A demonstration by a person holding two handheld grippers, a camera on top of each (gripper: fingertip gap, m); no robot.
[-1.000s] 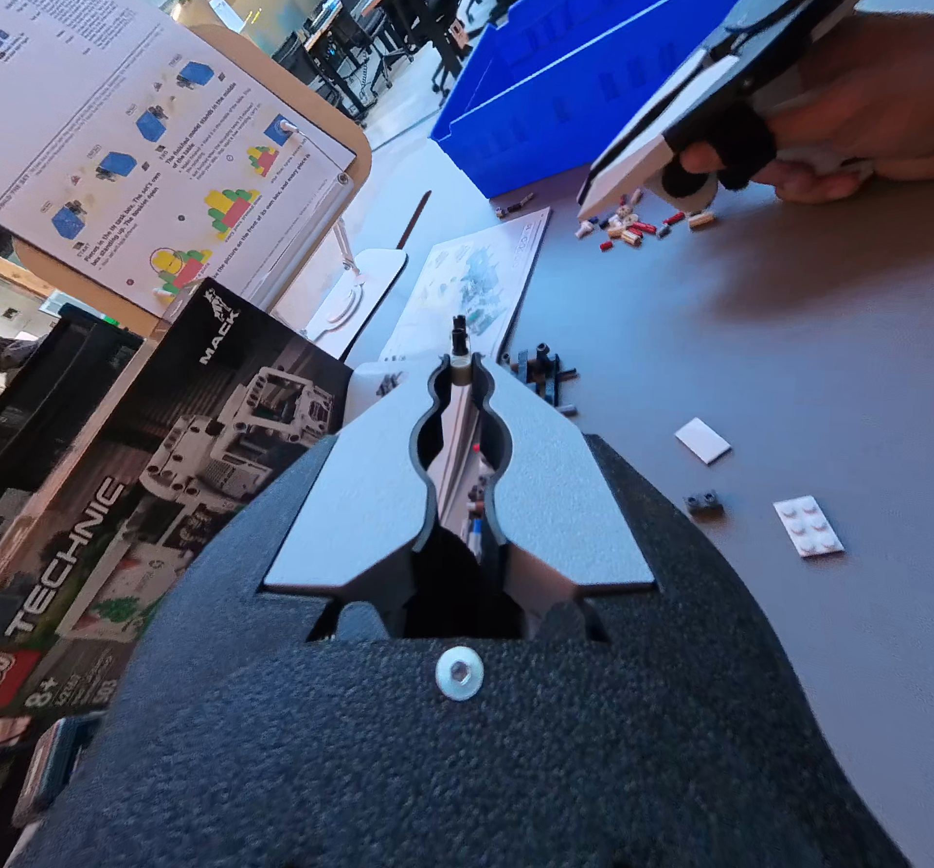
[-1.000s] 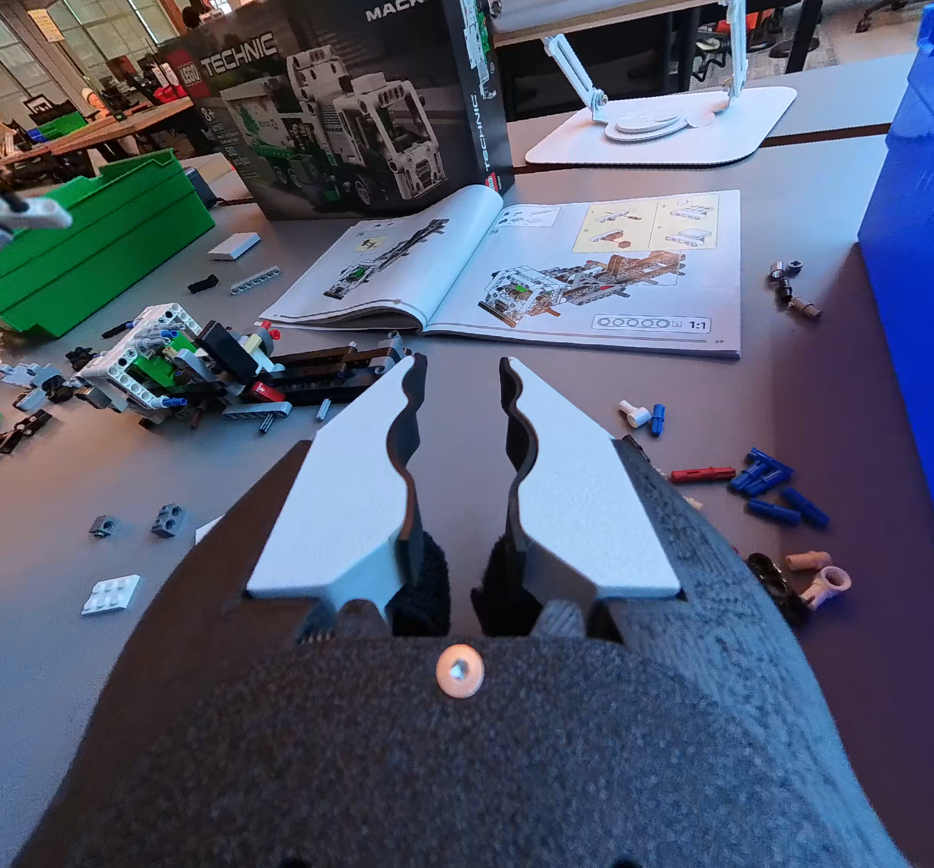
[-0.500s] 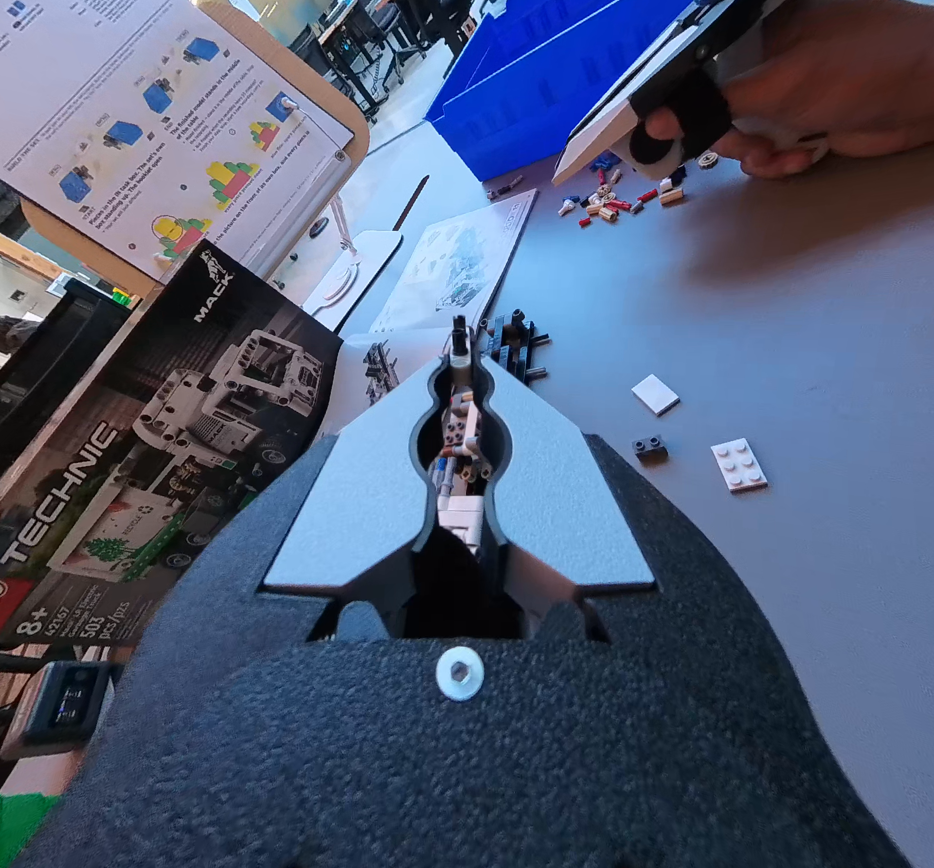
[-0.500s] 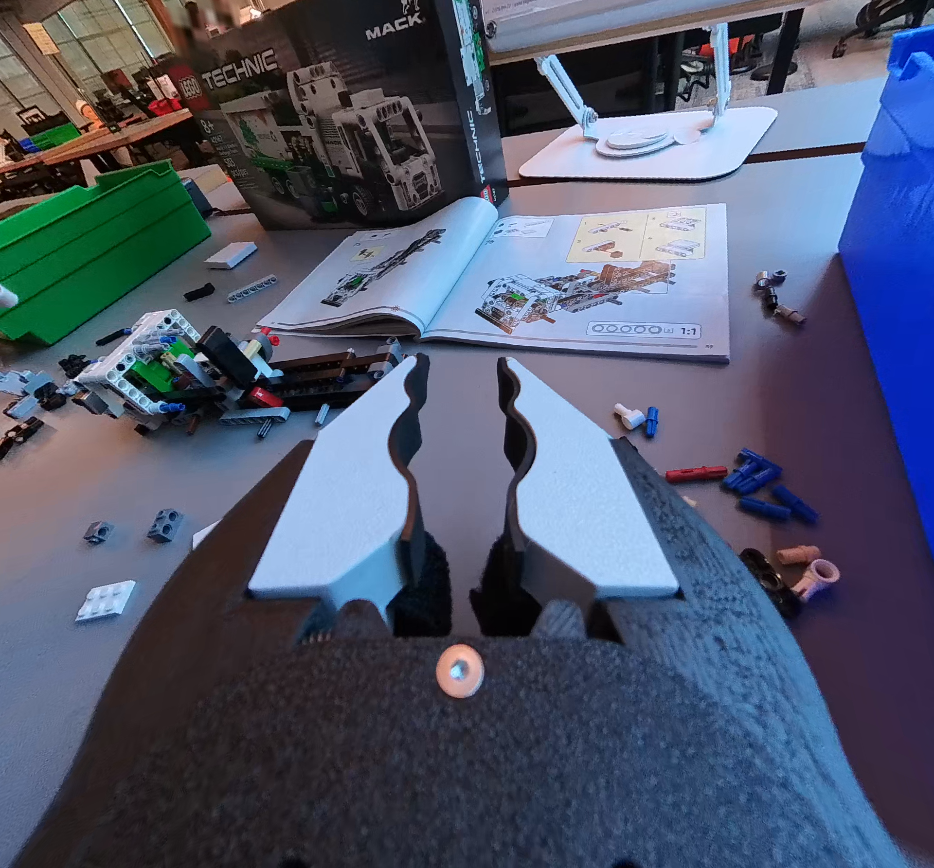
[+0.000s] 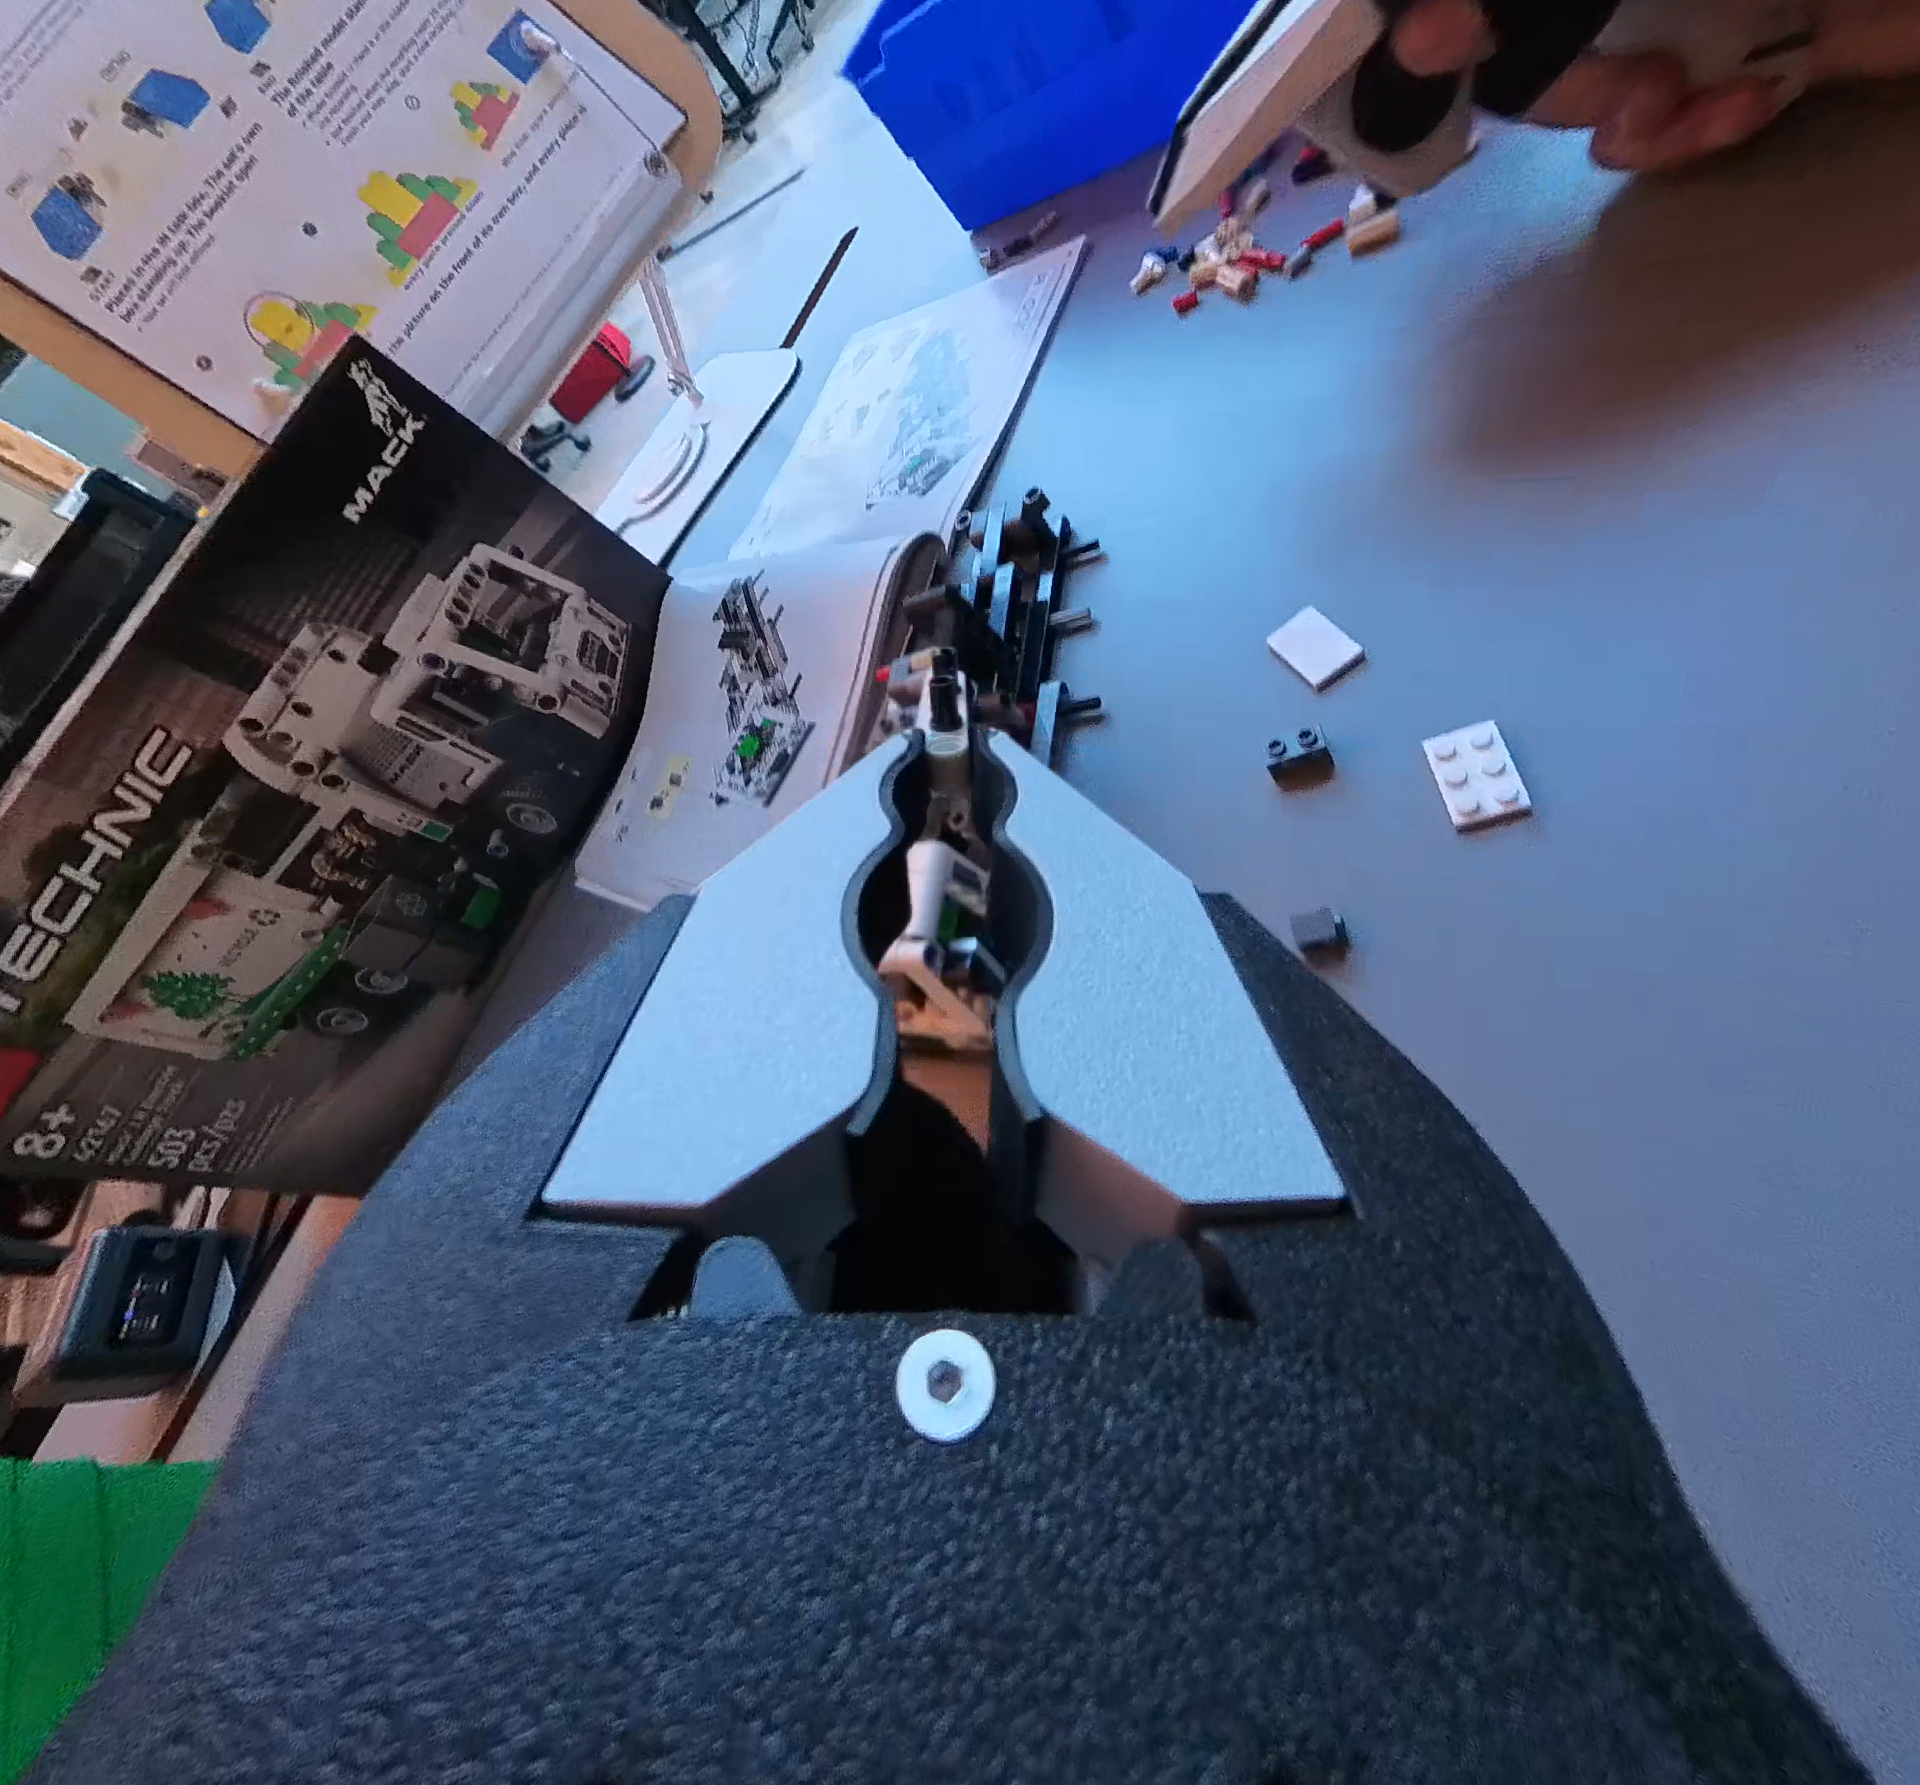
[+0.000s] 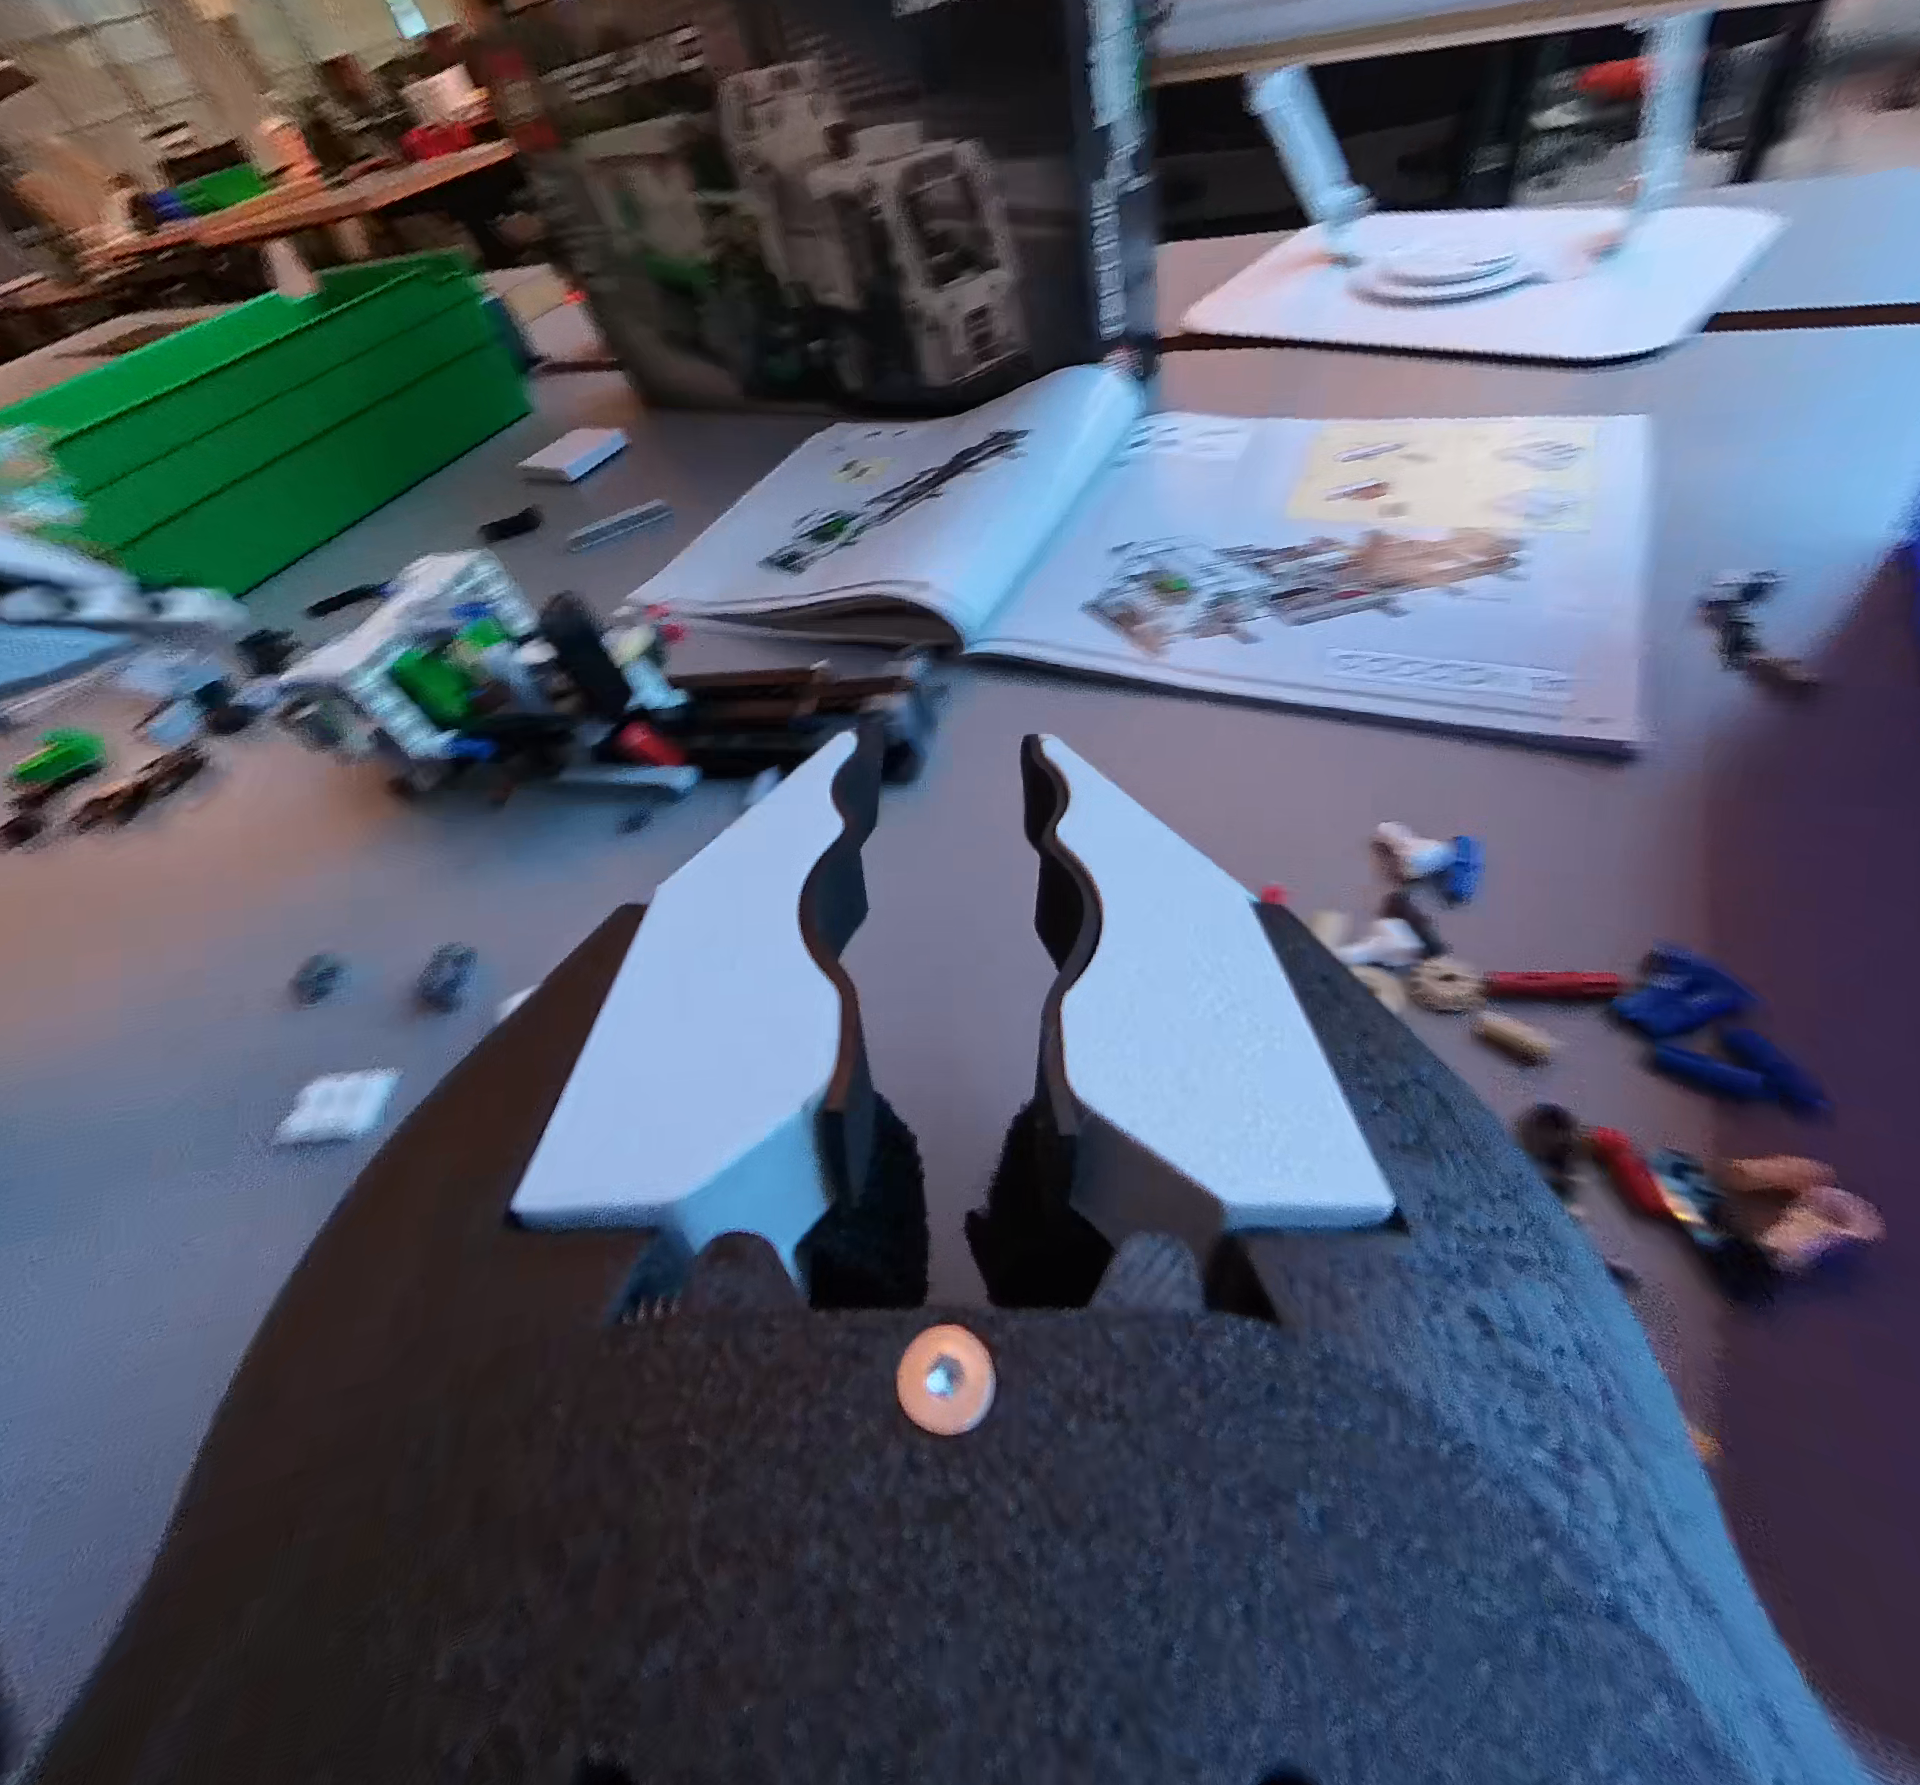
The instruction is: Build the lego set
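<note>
Left tool [image 5: 948,759] is clenched on a small white pin piece [image 5: 940,712], held above the part-built truck [image 6: 499,675] on the desk [image 5: 1558,592]. Right tool [image 6: 948,769] is released, empty, near the loose pins [image 6: 1683,1008]. Best approach imo: line the pin up w/ its hole, brace the truck w/ the right tool, push straight

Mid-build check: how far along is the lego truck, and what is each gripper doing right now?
Done: a partial chassis of white, green and black parts lies beside the open instruction booklet. In hand: the left gripper is shut on a small white piece; the right gripper is open and empty above the table. Left: most of it, since loose pins and a white plate lie unused.
</note>
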